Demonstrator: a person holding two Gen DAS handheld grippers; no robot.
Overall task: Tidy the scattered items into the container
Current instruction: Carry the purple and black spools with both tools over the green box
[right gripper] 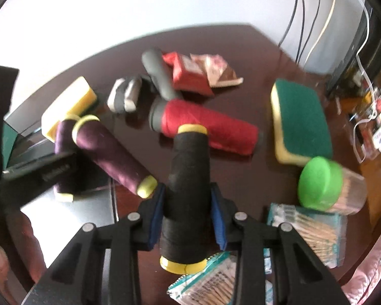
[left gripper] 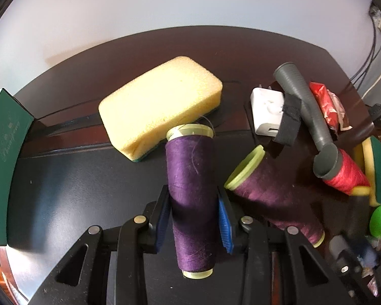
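My left gripper (left gripper: 193, 213) is shut on a purple thread spool (left gripper: 190, 190), held over the dark floor of a green-walled box (left gripper: 5, 152). A yellow sponge (left gripper: 160, 104) lies just ahead in the box. A second purple spool (left gripper: 274, 195) lies to the right, also in the right wrist view (right gripper: 111, 155). My right gripper (right gripper: 188, 208) is shut on a black thread spool (right gripper: 188, 190), raised above the table. A red spool (right gripper: 210, 129) with a grey tube (right gripper: 157, 78) lies beyond it.
On the dark wooden table lie a white charger (left gripper: 266, 111), red snack packets (right gripper: 198, 73), a green-topped sponge (right gripper: 302, 124), a green-lidded toothpick jar (right gripper: 322, 185) and cotton swab packs (right gripper: 315, 236). Cables hang at the far right wall (right gripper: 304, 25).
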